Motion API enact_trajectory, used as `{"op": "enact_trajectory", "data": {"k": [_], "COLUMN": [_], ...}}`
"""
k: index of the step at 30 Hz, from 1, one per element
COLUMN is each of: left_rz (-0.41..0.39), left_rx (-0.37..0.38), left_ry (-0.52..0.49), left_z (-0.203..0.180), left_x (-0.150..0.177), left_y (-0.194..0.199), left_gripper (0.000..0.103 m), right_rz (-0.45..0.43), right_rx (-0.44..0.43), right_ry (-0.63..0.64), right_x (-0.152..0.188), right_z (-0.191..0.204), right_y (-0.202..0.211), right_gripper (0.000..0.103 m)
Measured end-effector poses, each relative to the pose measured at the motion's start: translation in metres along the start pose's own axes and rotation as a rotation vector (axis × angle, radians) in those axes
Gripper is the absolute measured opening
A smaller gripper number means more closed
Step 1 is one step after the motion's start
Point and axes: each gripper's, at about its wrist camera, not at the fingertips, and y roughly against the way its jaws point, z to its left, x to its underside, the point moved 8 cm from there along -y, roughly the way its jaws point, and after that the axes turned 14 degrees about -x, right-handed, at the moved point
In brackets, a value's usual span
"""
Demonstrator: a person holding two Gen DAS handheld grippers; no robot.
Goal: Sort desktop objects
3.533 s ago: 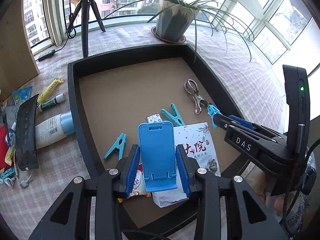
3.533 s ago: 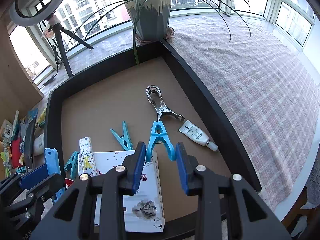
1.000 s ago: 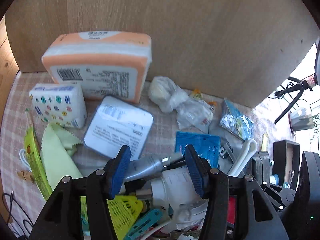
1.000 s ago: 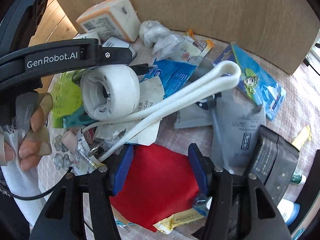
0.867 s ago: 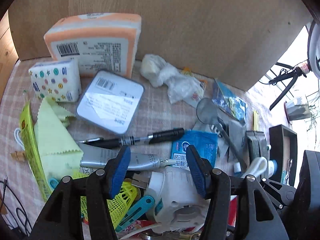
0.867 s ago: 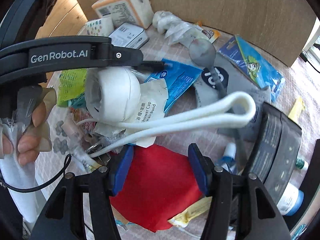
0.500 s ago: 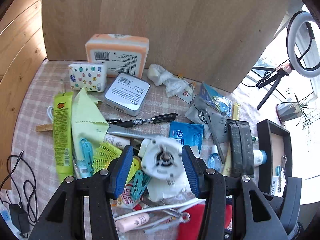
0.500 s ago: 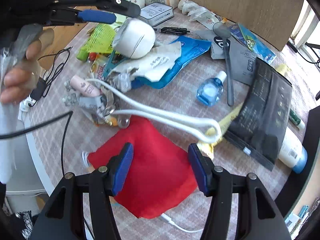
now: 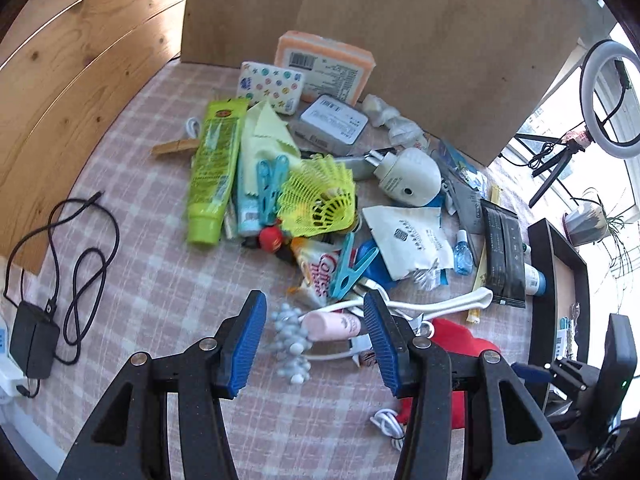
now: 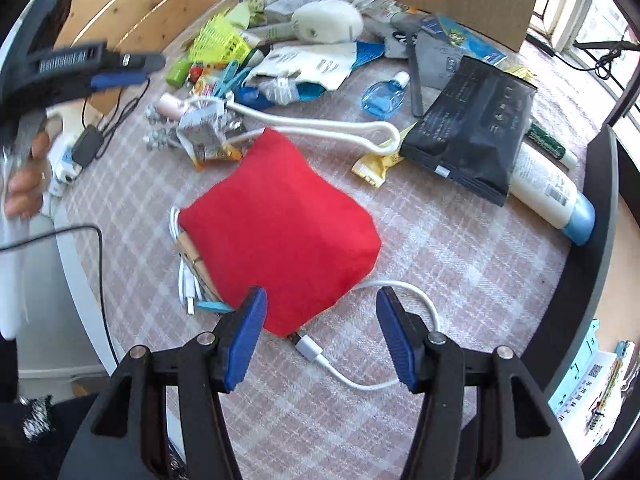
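Desktop clutter, the stuff you are sorting, lies in a loose heap ahead of both claws on the checked cloth of the counter, while the black tray that seems meant to receive it sits off to the right of your right claw, so everything probably has to be carried that way piece by piece. Your left claw hangs above the near edge of the heap with its jaws moderately wide, having just narrowed a little, and nothing is pinched between them: a pink tube and a cluster of grey beads lie on the cloth below the gap, apart from the pads. Beyond it you have a blue clothes peg, a yellow shuttlecock and a white rounded gadget, all tangled over wrappers, which is why a top-down pick from the edge looks easiest. Your right claw is also open and empty, poised over the near corner of the red cloth, with a white cable running under that corner and across the gap; judge carefully, since closing here could catch cable and cloth together.
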Motion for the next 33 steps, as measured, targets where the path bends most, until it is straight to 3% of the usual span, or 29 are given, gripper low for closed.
{"op": "enact_trajectory", "data": {"k": [6, 9, 12, 19, 21, 28, 33], "left_rz": [0.019, 0.022, 0.051, 0.042, 0.019, -0.033, 0.008], "left_rx": [-0.005, -0.02, 0.026, 0.036, 0.008, 0.015, 0.061], "left_ry": [0.06, 0.089, 0.108, 0.034, -0.003, -0.07, -0.107], "left_z": [0.015, 0.019, 0.014, -0.01, -0.017, -0.044, -0.058], "left_x": [0.009, 0.004, 0.003, 0.012, 0.011, 0.011, 0.039], "left_y": [-0.01, -0.018, -0.024, -0.016, -0.014, 0.005, 0.011], "left_gripper": [0.047, 0.047, 0.047, 0.047, 0.047, 0.048, 0.048], "right_rz": [-0.115, -0.123, -0.116, -0.077, -0.079, -0.104, -0.053], "right_rx": [0.004, -0.016, -0.027, -0.026, -0.03, -0.04, -0.127], "right_ry": [-0.082, -0.087, -0.087, -0.098, -0.127, -0.11, -0.067], "right_x": [-0.033, -0.047, -0.048, -0.038, -0.037, -0.032, -0.01], "right_z": [0.009, 0.012, 0.017, 0.009, 0.004, 0.015, 0.04], "right_y": [0.014, 0.012, 0.008, -0.012, -0.013, 0.0, 0.003], "right_gripper": [0.056, 0.056, 0.056, 0.056, 0.056, 0.056, 0.056]}}
